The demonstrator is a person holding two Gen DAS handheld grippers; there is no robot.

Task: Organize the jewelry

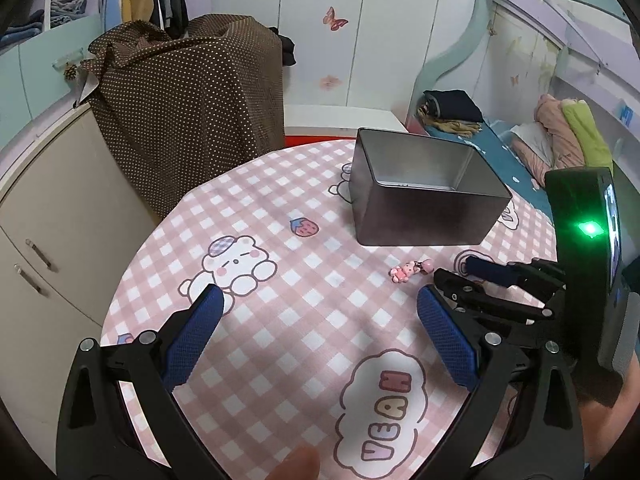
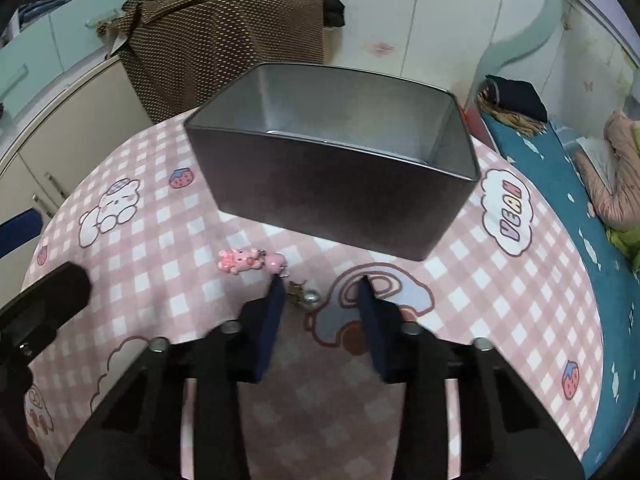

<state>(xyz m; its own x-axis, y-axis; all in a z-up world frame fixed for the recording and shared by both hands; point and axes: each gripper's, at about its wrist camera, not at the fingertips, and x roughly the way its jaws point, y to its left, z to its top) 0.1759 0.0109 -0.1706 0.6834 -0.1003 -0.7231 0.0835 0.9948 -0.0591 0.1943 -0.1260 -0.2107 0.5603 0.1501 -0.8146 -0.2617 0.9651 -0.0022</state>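
Left wrist view, pink checked tablecloth (image 1: 304, 320), bedroom

the metal tin (image 2: 340, 184) hides its own floor behind the near wall. small silvery bits (image 2: 306, 294) by the right claw (image 2: 322, 292) are too blurry to identify. tabletop (image 2: 500, 320) near edge cut off w/ the frame.

Black hand-held gripper (image 1: 318, 312) frames, blue textured pads (image 1: 448, 344) (silver screws at pivots)
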